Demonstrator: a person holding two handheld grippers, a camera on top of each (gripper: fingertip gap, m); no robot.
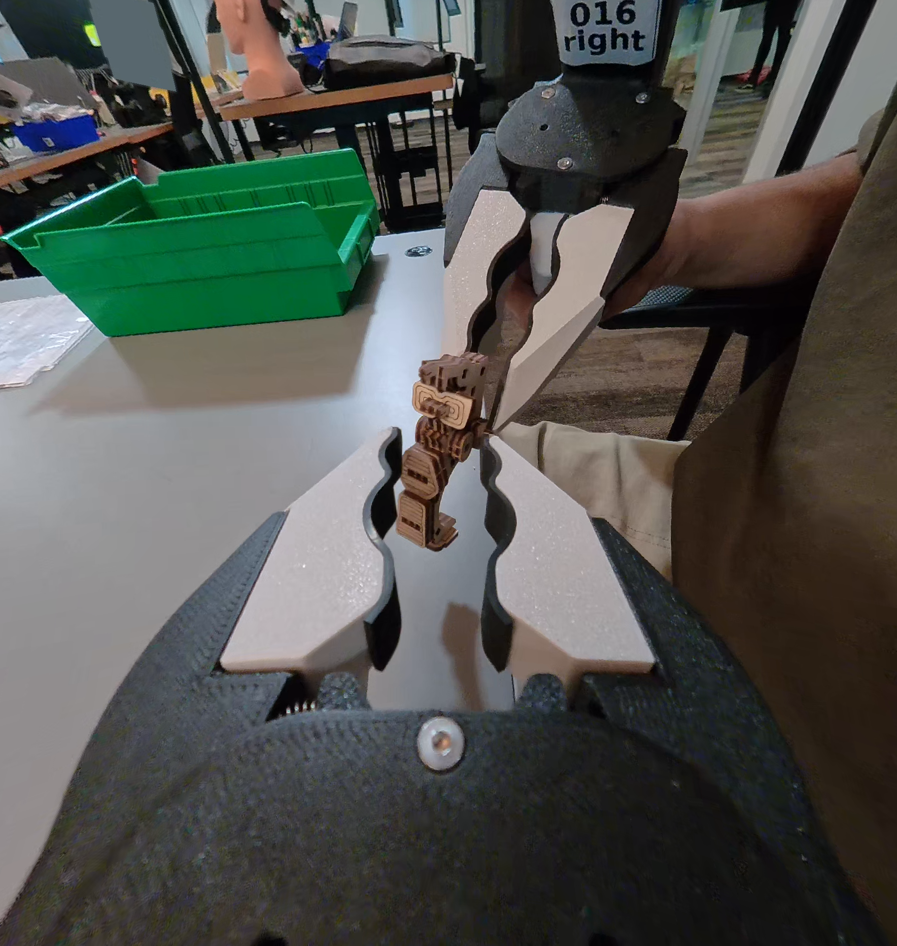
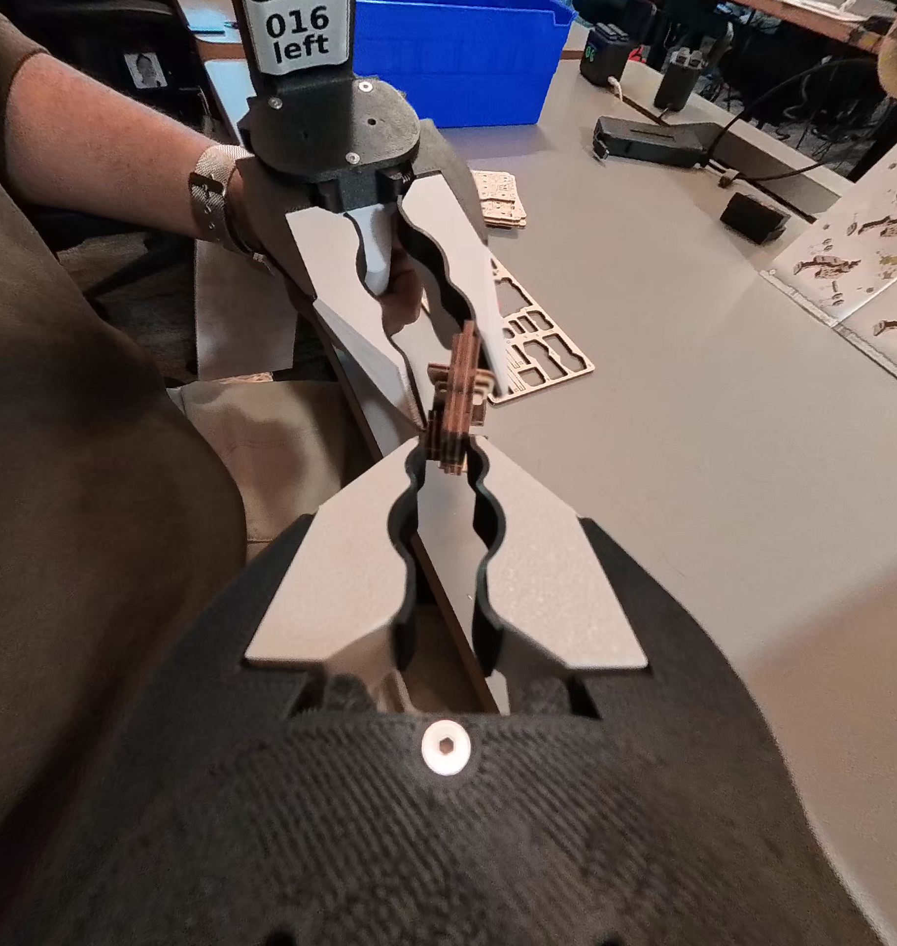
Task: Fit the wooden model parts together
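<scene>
Between my two tools, above the table's (image 1: 154, 486) edge, hangs the wooden model (image 1: 444, 450). My right gripper (image 2: 446, 453) clamps it; my left gripper (image 1: 441, 445) stands apart around it. Squeezing crookedly could snap the thin layers.

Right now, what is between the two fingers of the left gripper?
In the left wrist view, the wooden model hangs between the fingers of the open left gripper, near their tips. The right gripper holds it. Below is bare table.
</scene>
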